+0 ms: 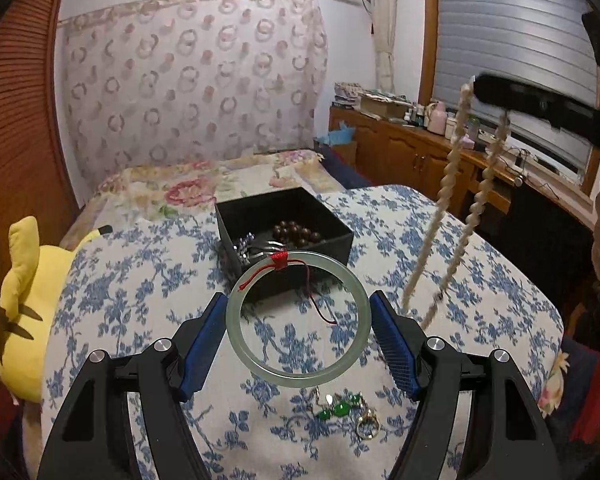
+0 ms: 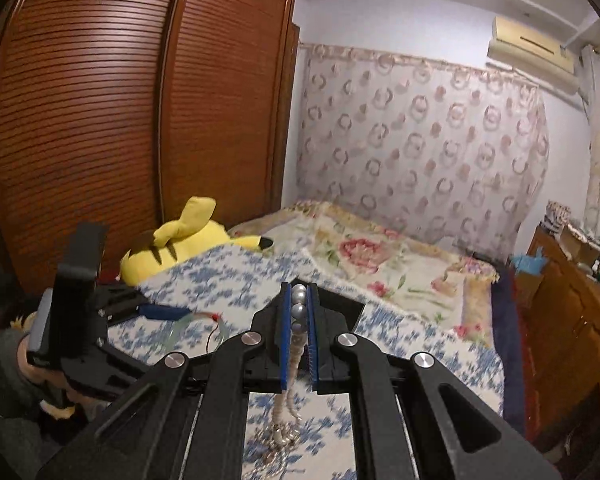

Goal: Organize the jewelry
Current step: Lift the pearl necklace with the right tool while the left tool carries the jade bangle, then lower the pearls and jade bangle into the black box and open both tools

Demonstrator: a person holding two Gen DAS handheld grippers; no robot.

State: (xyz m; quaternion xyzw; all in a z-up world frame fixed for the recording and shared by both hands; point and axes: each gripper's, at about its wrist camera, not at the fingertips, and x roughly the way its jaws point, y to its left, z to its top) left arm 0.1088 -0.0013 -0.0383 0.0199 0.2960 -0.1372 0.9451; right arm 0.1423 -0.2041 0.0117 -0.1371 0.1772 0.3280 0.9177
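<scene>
My left gripper (image 1: 298,314) is shut on a pale green jade bangle (image 1: 236,344) with a red cord (image 1: 279,261), held above the bed in front of a black box (image 1: 332,240). The box holds dark wooden beads (image 1: 296,234) and silver pieces (image 1: 246,249). My right gripper (image 2: 299,292) is shut on a pearl necklace (image 2: 299,300), whose strands hang down; it shows raised at the right of the left wrist view (image 1: 452,200). Green-stone jewelry (image 1: 338,408) and a gold ring (image 1: 367,428) lie on the cloth below the bangle.
A blue floral cloth (image 1: 140,288) covers the bed. A yellow plush toy (image 1: 24,312) lies at the left by a wooden wardrobe (image 2: 100,120). A wooden cabinet (image 1: 412,148) with clutter stands at the right under the window.
</scene>
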